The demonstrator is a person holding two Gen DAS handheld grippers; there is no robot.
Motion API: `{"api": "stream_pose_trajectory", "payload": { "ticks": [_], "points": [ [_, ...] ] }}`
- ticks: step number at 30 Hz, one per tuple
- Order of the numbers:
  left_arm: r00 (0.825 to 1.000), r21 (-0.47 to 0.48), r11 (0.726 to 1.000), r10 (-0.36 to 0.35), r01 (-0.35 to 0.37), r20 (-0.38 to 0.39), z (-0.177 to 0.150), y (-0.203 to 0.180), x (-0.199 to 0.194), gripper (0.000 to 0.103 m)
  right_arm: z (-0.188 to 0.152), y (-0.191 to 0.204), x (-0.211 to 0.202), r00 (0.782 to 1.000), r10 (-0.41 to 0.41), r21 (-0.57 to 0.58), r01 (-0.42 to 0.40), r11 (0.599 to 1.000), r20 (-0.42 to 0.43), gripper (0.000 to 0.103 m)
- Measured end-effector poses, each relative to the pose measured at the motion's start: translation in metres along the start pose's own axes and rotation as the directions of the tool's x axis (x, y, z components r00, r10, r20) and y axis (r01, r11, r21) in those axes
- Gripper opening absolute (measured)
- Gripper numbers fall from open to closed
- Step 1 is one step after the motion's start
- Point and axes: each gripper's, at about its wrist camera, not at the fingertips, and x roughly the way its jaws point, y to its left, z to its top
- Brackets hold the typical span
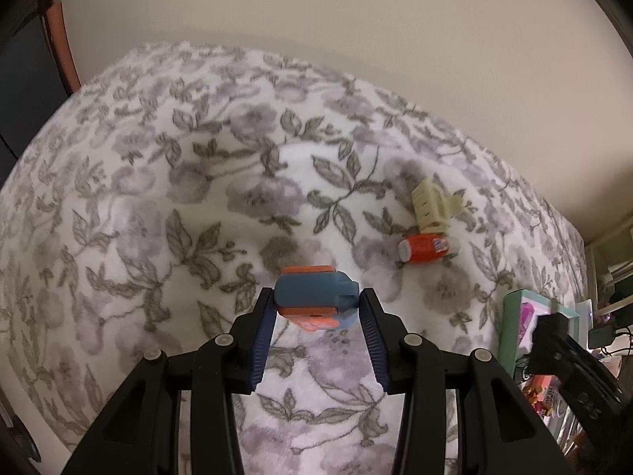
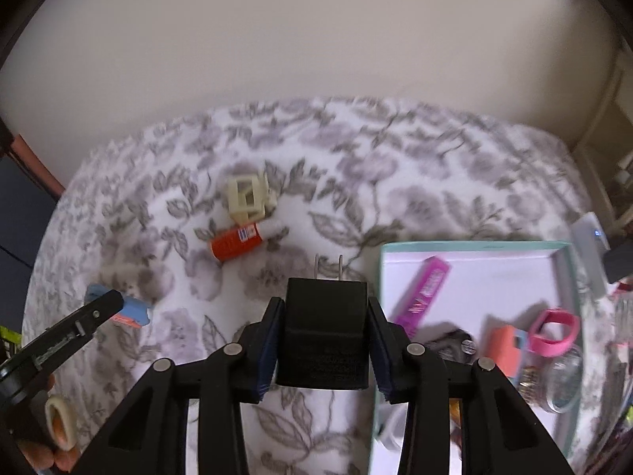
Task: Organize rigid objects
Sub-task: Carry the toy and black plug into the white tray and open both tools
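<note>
My left gripper [image 1: 316,301] is shut on a blue and orange block [image 1: 312,297] and holds it just above the floral blanket [image 1: 158,198]. The block also shows in the right wrist view [image 2: 132,308], behind the left gripper's finger [image 2: 103,306]. My right gripper [image 2: 325,308] is shut on a black plug adapter [image 2: 324,336] with its two prongs pointing away, just left of a white box with a teal rim [image 2: 467,243]. An orange tube [image 1: 425,248] [image 2: 236,243] and a cream plastic piece [image 1: 433,202] [image 2: 247,198] lie together on the blanket.
The box holds a pink tube [image 2: 425,291], a pink ring [image 2: 554,332], an orange block [image 2: 504,350] and other small items. The box [image 1: 514,328] and clutter sit at the bed's right edge. A beige wall runs behind the bed.
</note>
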Motion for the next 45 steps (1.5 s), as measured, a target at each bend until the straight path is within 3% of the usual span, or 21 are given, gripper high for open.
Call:
{"api": "stream_pose_trajectory", "payload": {
  "ticks": [11, 20, 30, 35, 45],
  "points": [
    [0.991, 0.112, 0.993, -0.041, 0.026, 0.131, -0.022, -0.044, -0.072, 0.045, -0.031, -0.028, -0.077, 0.994, -0.017, 0.059, 0.01, 0.998, 0.111, 0.042],
    [0.981, 0.21, 0.973, -0.131, 0.099, 0.144, -0.058, -0.087, -0.097, 0.045, -0.061, -0.06, -0.11, 0.987, -0.068, 0.113, 0.052, 0.992, 0.145, 0.042],
    [0.979, 0.33, 0.934, -0.178, 0.135, 0.102, -0.089, -0.141, -0.094, 0.045, -0.085, -0.106, -0.104, 0.983, -0.143, 0.187, 0.121, 0.975, 0.111, 0.042],
    [0.982, 0.384, 0.91, -0.184, 0.155, 0.039, -0.106, -0.168, -0.081, 0.045, -0.095, -0.133, -0.089, 0.979, -0.198, 0.214, 0.183, 0.96, 0.054, 0.043],
    [0.978, 0.465, 0.86, -0.19, 0.208, -0.086, -0.14, -0.207, -0.061, 0.045, -0.111, -0.177, -0.066, 0.971, -0.233, 0.28, 0.237, 0.93, -0.049, 0.043]
  ]
}}
